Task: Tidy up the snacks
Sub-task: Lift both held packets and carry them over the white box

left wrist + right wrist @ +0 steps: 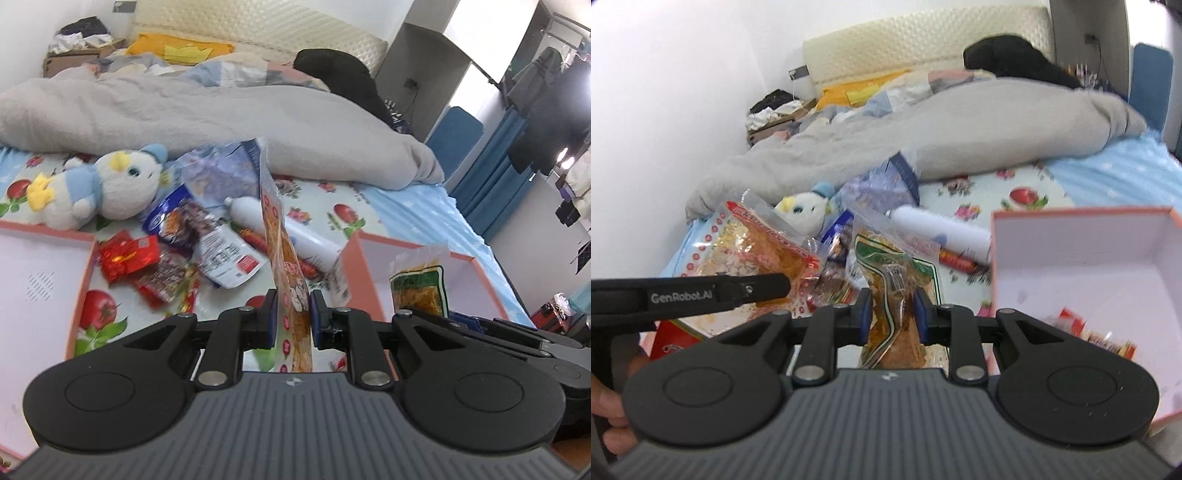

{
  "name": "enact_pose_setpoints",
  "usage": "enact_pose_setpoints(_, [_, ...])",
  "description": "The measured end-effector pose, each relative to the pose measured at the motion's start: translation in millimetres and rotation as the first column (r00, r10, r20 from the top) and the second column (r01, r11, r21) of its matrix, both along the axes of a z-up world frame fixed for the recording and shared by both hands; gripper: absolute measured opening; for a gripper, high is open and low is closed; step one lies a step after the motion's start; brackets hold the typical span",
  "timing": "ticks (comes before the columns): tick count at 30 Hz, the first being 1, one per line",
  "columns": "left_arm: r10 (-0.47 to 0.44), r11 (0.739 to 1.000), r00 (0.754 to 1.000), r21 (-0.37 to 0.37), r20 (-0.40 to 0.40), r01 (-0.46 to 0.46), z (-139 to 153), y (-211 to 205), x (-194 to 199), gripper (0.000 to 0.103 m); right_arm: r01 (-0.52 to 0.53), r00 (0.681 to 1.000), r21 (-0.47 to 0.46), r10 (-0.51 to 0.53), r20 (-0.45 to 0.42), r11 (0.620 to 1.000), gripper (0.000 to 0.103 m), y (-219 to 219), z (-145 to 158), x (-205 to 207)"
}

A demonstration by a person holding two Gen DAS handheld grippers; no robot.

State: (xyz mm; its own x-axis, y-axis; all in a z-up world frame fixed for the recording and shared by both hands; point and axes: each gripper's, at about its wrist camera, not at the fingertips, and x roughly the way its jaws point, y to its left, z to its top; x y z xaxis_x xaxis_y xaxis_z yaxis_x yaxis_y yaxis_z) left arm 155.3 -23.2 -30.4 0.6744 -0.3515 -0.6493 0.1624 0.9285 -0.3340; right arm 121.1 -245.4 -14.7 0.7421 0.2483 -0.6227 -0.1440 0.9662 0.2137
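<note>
My left gripper (293, 312) is shut on an orange-and-red snack packet (280, 243), held edge-on above the bed; the same packet (753, 240) shows at the left of the right wrist view with the left gripper's black arm across it. My right gripper (892, 312) is shut on a green-trimmed packet of orange shreds (897, 273), which also appears at the right of the left wrist view as the green-trimmed packet (419, 284). Several loose snack packets (155, 258) lie on the fruit-print sheet between two pink boxes.
A pink box (1082, 266) holding a small red packet stands at the right; another pink box (37, 280) stands at the left. A white bottle (280, 229), a plush toy (107, 184), a blue-purple bag (218, 173) and a grey duvet (184, 114) lie behind the pile. A person's hand (607, 413) shows lower left.
</note>
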Motion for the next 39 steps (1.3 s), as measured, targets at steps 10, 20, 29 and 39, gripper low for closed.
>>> enact_pose_setpoints(10, [-0.061, 0.996, 0.995, -0.052, 0.079, 0.065, 46, -48, 14, 0.020, 0.058, 0.991, -0.011, -0.056, 0.119, 0.998, 0.027, -37, 52, -3])
enact_pose_setpoints(20, [-0.153, 0.986, 0.982, -0.056, 0.111, 0.160, 65, -113, 35, 0.020, 0.139, 0.977, -0.015, -0.135, 0.167, 0.990, 0.027, -84, 66, 5])
enact_pose_setpoints(29, [-0.234, 0.972, 0.972, -0.026, 0.004, 0.234, 23, -180, 72, 0.020, 0.219, 0.975, -0.020, -0.217, 0.055, 0.976, 0.027, -138, 26, 23])
enact_pose_setpoints(39, [-0.299, 0.951, 0.942, 0.028, -0.155, 0.307, -40, -236, 111, 0.020, 0.273, 0.954, -0.011, -0.272, -0.123, 0.962, 0.027, -183, -36, 51])
